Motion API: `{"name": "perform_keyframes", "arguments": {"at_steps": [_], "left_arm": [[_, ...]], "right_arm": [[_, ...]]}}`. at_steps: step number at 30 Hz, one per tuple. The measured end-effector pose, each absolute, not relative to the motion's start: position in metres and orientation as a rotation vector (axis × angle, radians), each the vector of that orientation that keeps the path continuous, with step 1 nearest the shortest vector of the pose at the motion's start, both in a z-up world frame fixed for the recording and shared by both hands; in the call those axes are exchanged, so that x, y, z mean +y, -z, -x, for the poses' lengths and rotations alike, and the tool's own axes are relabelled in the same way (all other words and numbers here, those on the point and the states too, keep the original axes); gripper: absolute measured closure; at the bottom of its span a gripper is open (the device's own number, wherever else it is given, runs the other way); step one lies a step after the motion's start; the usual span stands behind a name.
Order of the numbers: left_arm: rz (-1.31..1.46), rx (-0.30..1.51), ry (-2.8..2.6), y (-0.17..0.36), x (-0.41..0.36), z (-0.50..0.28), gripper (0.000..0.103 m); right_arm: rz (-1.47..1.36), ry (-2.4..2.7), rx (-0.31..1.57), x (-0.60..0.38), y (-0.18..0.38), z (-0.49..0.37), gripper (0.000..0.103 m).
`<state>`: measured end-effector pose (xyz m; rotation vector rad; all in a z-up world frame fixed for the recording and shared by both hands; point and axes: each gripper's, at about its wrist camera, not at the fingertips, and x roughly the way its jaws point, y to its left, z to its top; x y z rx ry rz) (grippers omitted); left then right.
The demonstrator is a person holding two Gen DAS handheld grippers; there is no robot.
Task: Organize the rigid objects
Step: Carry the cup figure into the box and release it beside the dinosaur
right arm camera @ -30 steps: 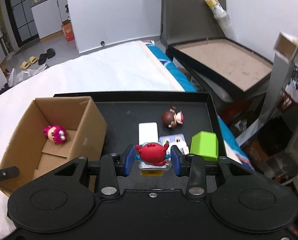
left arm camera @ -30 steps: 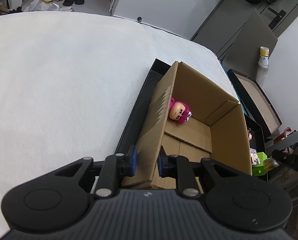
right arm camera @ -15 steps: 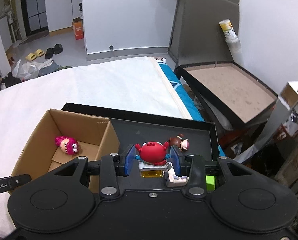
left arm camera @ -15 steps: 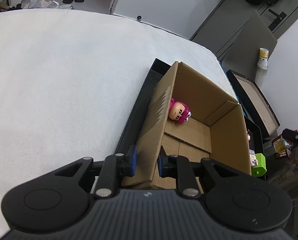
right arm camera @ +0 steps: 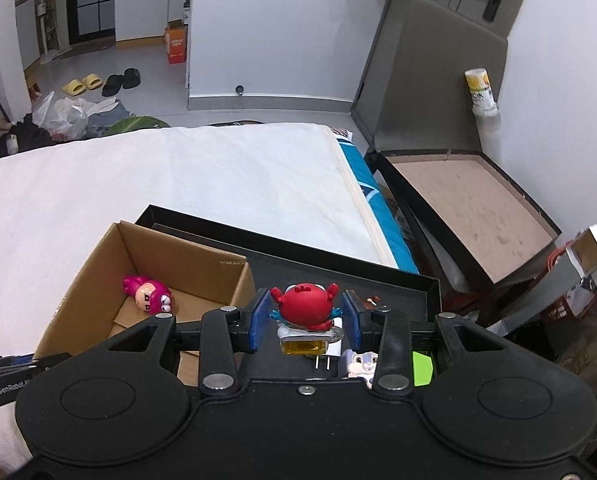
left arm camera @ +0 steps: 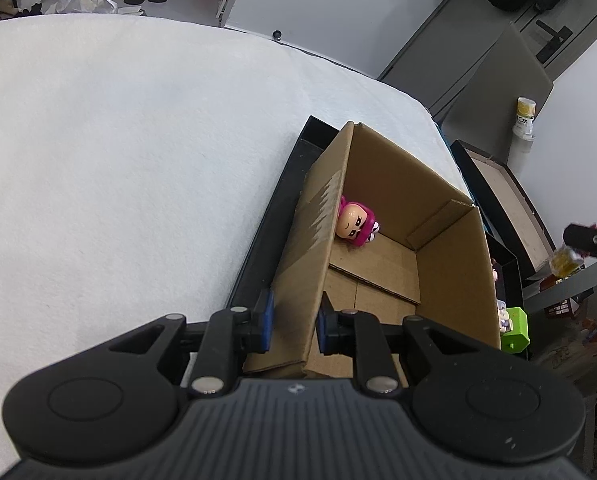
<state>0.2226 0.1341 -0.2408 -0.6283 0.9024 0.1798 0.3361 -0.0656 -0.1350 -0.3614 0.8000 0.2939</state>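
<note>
Work surface: a white cloth-covered table [right arm camera: 202, 184] in a room with grey floor, white walls and a grey door. Slippers [right arm camera: 102, 80] and an orange carton [right arm camera: 176, 46] lie on the floor at the far side. A black tray [right arm camera: 414, 284] rests on the table near its right edge; the cardboard box [left arm camera: 386, 200] stands at the tray's left end.

Left gripper [left arm camera: 294, 320]: the pads clamp the near left wall of the cardboard box, one pad outside, one inside. Right gripper [right arm camera: 304, 316]: the pads grip a red crab figure [right arm camera: 304, 306] on a white-and-yellow base.

Change against the earlier frames: the right gripper has lifted with the red crab figure, which was low among the tray items one second ago and now hangs above the tray, just right of the box wall. The left gripper remains clamped on the same wall.

Inside the box, a pink figure [right arm camera: 148, 294] lies against the left wall. On the tray, below the held figure: a white plug adapter [right arm camera: 330, 354], a small rabbit figure [right arm camera: 360, 362], a green block [right arm camera: 422, 368] and a brown-haired figure [right arm camera: 368, 300], all partly hidden by the gripper body. An open grey case [right arm camera: 470, 200] stands beside the table, with a yellow-labelled bottle [right arm camera: 480, 90] near it
</note>
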Motion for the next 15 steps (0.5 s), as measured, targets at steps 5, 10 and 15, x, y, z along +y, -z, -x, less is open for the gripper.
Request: {"name": "perform_keyframes", "arguments": {"at_steps": [5, 10, 15], "left_arm": [[0.638, 0.904, -0.167, 0.241, 0.134, -0.223, 0.083], [0.649, 0.903, -0.16, 0.241, 0.136, -0.222, 0.083], [0.651, 0.903, -0.15, 0.242, 0.136, -0.222, 0.082]], "right_arm": [[0.375, -0.316, 0.79, -0.052, 0.13, -0.338, 0.065], [0.377, -0.336, 0.795, -0.038, 0.13, -0.341, 0.065], [0.387, -0.358, 0.805, -0.02, 0.136, -0.342, 0.065]]}}
